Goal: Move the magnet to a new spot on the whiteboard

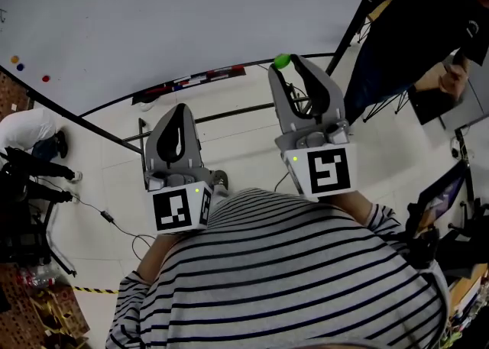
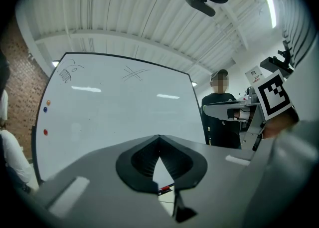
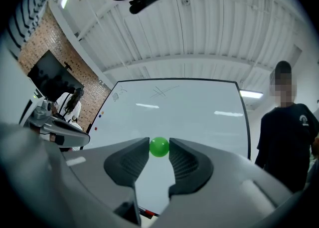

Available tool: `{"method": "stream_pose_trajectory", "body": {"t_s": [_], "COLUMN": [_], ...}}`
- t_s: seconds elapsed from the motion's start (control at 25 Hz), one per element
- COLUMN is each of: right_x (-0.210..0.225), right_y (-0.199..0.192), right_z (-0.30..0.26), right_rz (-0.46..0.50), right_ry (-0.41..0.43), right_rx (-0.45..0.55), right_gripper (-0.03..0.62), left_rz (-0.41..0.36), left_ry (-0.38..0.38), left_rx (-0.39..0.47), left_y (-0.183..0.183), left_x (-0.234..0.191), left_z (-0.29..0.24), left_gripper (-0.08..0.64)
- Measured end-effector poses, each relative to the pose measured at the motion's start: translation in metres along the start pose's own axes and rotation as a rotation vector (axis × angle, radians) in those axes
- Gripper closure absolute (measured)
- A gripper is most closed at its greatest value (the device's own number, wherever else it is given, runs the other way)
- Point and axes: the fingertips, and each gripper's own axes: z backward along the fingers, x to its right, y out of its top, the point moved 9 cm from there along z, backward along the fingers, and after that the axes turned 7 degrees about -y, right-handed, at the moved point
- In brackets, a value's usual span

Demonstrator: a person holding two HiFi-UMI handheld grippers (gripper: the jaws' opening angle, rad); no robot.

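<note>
A round green magnet (image 3: 159, 147) is pinched between the tips of my right gripper (image 3: 159, 146), which is shut on it. In the head view the green magnet (image 1: 282, 60) shows at the tip of the right gripper (image 1: 284, 63), held just off the whiteboard (image 1: 168, 19). My left gripper (image 1: 180, 111) hangs lower, its jaws closed together with nothing between them (image 2: 159, 138). The whiteboard (image 3: 179, 112) fills the middle of both gripper views, with faint marker scribbles near its top. Three small magnets (image 1: 19, 66) sit by the board's left edge, also seen as coloured dots (image 2: 46, 117).
A tray with markers (image 1: 191, 82) runs along the board's bottom edge. A person in black (image 1: 428, 27) stands to the right of the board, and another person in white (image 1: 30, 130) is at the left. Cables lie on the tiled floor (image 1: 107, 218).
</note>
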Motion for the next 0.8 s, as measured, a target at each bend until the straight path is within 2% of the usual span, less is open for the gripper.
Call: {"method": "stream_pose_trajectory", "body": {"t_s": [0.36, 0.8], "right_x": [-0.003, -0.031], "right_y": [-0.014, -0.032], "right_z": [-0.03, -0.115], "right_rz": [-0.003, 0.025], "right_ry": [0.01, 0.023], "right_rx": [-0.031, -0.023], "right_gripper": [0.468, 0.468], "left_rz": [0.006, 0.012], "left_ry": [0.015, 0.036], "left_rx": [-0.023, -0.032], "left_y": [-0.008, -0.017], "left_x": [-0.02, -0.093], "left_z": [-0.018, -0.058], "left_gripper": [0.545, 0.545]}}
